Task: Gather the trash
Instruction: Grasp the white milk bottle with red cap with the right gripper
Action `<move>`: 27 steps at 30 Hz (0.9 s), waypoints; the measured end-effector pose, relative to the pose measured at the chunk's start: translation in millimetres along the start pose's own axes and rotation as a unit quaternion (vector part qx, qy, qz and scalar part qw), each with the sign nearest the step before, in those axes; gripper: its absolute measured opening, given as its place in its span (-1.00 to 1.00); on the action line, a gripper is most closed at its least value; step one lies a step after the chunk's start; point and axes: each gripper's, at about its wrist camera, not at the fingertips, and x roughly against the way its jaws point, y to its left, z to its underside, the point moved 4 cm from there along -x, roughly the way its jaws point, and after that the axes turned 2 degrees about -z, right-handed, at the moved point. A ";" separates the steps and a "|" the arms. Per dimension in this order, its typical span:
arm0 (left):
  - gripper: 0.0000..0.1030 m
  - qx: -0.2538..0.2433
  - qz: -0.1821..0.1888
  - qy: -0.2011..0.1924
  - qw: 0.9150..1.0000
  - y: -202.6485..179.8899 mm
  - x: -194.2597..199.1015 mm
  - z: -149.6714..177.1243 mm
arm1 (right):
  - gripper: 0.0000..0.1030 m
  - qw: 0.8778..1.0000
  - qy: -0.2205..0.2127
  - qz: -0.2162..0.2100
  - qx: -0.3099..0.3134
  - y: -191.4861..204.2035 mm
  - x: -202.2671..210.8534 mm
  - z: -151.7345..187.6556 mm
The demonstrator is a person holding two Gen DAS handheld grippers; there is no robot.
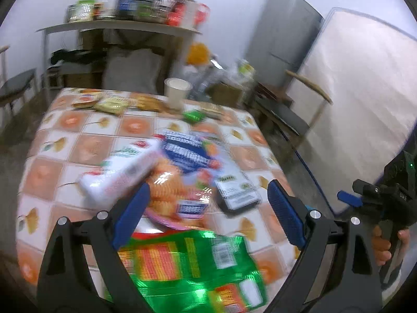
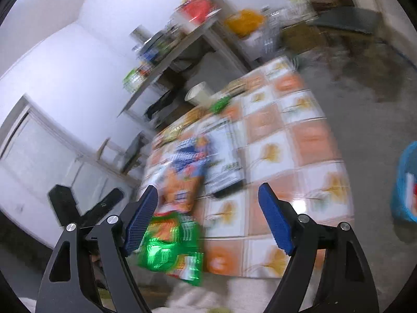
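Wrappers lie on a table with an orange-and-white checked cloth (image 1: 78, 146). A shiny green bag (image 1: 192, 268) lies at the near edge, with an orange-and-blue snack bag (image 1: 179, 172) behind it. A white pack (image 1: 122, 172) lies to the left and a black-and-white box (image 1: 234, 190) to the right. My left gripper (image 1: 208, 208) hangs open over them, with nothing between its pads. My right gripper (image 2: 208, 203) is open too, above the green bag (image 2: 172, 247) and the snack bag (image 2: 182, 182). In the left wrist view it shows at the right edge, in a hand (image 1: 383, 242).
A paper cup (image 1: 177, 91), a small green wrapper (image 1: 194, 116) and several flat packets lie at the table's far side. A cluttered shelf (image 1: 117, 26), a grey cabinet (image 1: 284, 39) and a leaning mattress (image 1: 359, 91) stand behind. A blue bin (image 2: 406, 182) sits on the floor to the right.
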 end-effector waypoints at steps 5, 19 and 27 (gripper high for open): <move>0.70 0.043 -0.053 -0.023 0.997 63.0 15.6 5.8 | 0.50 0.993 0.096 -0.073 0.016 78.7 -99.0 -5.9; 0.70 0.116 -0.079 -0.019 0.990 149.6 3.4 16.6 | 0.49 0.963 0.262 0.038 -0.051 118.6 -318.9 -4.5; 0.70 0.129 -0.068 -0.016 0.989 164.5 -6.1 16.3 | 0.49 0.956 0.269 0.106 -0.059 108.6 -354.4 -7.6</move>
